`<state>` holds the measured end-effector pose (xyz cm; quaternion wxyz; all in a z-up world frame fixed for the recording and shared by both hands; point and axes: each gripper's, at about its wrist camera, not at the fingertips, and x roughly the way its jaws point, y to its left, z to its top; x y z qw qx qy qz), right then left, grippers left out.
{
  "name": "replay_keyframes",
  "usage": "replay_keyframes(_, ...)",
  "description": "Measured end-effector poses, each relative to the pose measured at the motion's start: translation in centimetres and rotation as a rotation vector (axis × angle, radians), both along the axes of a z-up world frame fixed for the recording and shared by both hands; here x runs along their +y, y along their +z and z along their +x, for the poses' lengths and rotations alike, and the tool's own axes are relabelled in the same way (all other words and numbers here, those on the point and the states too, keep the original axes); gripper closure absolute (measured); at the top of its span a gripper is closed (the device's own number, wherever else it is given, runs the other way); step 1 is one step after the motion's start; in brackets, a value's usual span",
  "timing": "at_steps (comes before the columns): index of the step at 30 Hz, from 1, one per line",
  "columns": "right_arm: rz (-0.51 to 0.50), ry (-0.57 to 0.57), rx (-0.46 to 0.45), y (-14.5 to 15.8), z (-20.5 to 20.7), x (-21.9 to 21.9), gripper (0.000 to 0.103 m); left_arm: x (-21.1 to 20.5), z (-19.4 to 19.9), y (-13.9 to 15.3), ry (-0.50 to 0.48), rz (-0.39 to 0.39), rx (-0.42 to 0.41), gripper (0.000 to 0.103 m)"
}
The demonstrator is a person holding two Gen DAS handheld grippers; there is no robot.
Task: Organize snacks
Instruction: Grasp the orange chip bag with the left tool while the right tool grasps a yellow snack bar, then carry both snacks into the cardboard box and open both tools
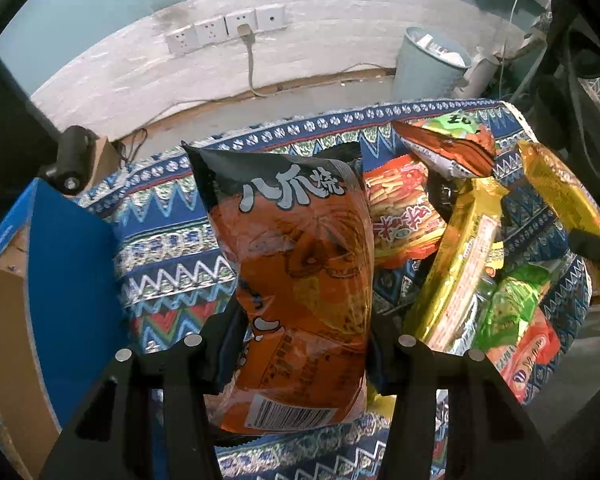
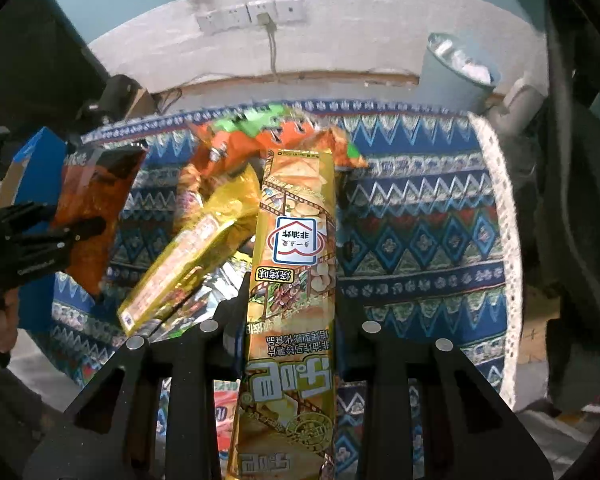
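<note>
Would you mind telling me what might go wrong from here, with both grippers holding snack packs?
1. The left hand-held gripper pinches the puffy orange bag; it may slip or get crushed.
2. The right hand-held gripper holds the long yellow pack close to a second yellow pack, which it could knock.

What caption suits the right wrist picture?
Right gripper holds a yellow snack pack above the patterned cloth.

Both wrist views close, facing wall, sharing patterned cloth (image 1: 172, 236)
</note>
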<state>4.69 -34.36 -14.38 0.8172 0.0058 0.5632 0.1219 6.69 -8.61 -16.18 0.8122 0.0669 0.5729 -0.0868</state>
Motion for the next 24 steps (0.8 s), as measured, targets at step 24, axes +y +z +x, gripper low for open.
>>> replay_keyframes(24, 0.09, 0.157, -0.152, 7.3, -1.7, 7.0, 0.072, 3.6, -6.4, 8.1, -0.049, 0.069, -0.157, 0.051)
